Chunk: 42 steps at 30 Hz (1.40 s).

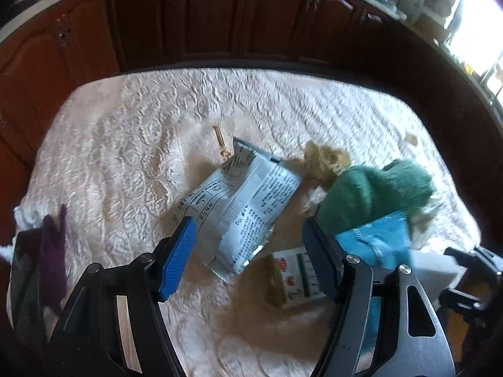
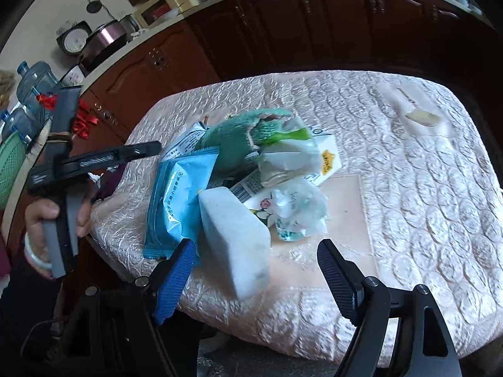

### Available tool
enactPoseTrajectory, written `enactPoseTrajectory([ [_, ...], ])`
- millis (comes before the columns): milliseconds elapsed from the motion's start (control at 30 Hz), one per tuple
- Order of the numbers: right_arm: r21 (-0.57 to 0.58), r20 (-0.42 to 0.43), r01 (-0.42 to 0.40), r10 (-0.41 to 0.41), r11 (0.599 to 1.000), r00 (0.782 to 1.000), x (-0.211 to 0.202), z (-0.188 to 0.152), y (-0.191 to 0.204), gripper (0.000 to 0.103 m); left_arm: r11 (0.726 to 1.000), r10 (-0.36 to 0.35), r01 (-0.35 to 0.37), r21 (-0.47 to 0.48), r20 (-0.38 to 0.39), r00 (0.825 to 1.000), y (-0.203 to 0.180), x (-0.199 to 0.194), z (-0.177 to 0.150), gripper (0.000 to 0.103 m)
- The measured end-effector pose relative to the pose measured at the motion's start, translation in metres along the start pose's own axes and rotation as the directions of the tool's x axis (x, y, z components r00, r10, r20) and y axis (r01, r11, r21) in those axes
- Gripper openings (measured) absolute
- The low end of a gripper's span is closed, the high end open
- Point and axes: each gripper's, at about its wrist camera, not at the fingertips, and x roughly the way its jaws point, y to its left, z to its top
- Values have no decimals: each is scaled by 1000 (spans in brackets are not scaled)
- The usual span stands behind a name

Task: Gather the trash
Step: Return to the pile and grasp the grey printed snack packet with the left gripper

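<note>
A heap of trash lies on a table with a cream quilted cover (image 1: pixel 125 132). In the left wrist view my left gripper (image 1: pixel 250 235) is open, its jaws either side of a silver-white printed wrapper (image 1: pixel 239 207). A small carton (image 1: pixel 295 276), a blue packet (image 1: pixel 377 238) and a green cloth (image 1: pixel 371 191) lie to its right. In the right wrist view my right gripper (image 2: pixel 257 257) is open over a white foam block (image 2: pixel 235 238). Behind it are the blue packet (image 2: pixel 179 201), green cloth (image 2: pixel 239 135), crumpled plastic (image 2: pixel 298 213) and a white carton (image 2: pixel 327 157).
Dark red cabinets (image 1: pixel 204 15) run behind the table. A small stick (image 1: pixel 220 141) lies beyond the wrapper. A scrap (image 2: pixel 421 116) lies at the far right of the cover. A purple thing (image 1: pixel 53 251) hangs at the left edge. Water bottles (image 2: pixel 34 81) and a green basket (image 2: pixel 9 169) stand left.
</note>
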Motion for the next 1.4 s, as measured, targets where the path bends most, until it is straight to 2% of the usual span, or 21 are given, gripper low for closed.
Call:
enactPoseTrajectory([
  [200, -14, -22, -10, 10, 1000, 1000, 14, 3, 4, 78, 998, 23, -22, 57, -4, 1000, 0, 25, 13, 71],
  [400, -3, -24, -17, 17, 1000, 1000, 21, 6, 3, 77, 977, 113, -104, 187, -37, 993, -12, 49, 17, 71],
  [500, 16, -17, -50, 50, 999, 999, 22, 7, 1, 77, 980, 106, -99, 175, -35, 994, -9, 50, 15, 70],
  [567, 24, -4, -68, 68, 997, 998, 22, 7, 2, 65, 983, 101, -95, 155, -29, 994, -7, 48, 13, 50],
  [600, 19, 4, -71, 71, 997, 997, 21, 6, 3, 53, 983, 104, -98, 157, -30, 994, -7, 46, 12, 40],
  [633, 13, 6, -72, 72, 997, 997, 21, 6, 5, 49, 984, 94, -89, 156, -30, 995, -6, 43, 12, 27],
  [733, 5, 19, -72, 72, 997, 997, 16, 4, 6, 39, 984, 94, -90, 152, -20, 995, -4, 32, 11, 15],
  [800, -6, 30, -69, 69, 998, 997, 9, 2, 8, 37, 981, 119, -117, 154, -3, 993, -5, 27, 11, 13],
  [867, -15, 46, -65, 66, 998, 997, 0, 0, 8, 35, 985, 99, -97, 141, -9, 995, -3, 24, 10, 13],
  [967, -23, 72, -55, 57, 998, 996, -13, -1, 6, 35, 993, 56, -54, 101, -18, 998, 1, 21, 8, 15],
  [1000, -21, 80, -49, 51, 999, 996, -16, -1, 5, 35, 995, 47, -45, 90, -19, 999, 1, 20, 7, 23],
  [1033, -13, 87, -46, 47, 999, 995, -21, -1, 2, 34, 996, 33, -31, 78, -27, 999, 2, 20, 7, 47],
  [1100, 2, 91, -44, 44, 999, 995, -26, -2, -5, 34, 999, -1, 2, 49, -26, 1000, 4, 20, 5, 72],
  [1200, 26, 94, -49, 46, 998, 994, -29, -2, -15, 34, 999, 20, -20, 36, -14, 1000, 1, 26, 5, 72],
  [1300, 42, 94, -52, 48, 998, 994, -30, -3, -19, 34, 992, 111, -108, 66, -55, 992, -5, 46, 5, 72],
  [1400, 44, 93, -53, 49, 998, 994, -31, -4, -20, 34, 979, 170, -159, 128, -85, 982, -12, 62, 1, 72],
])
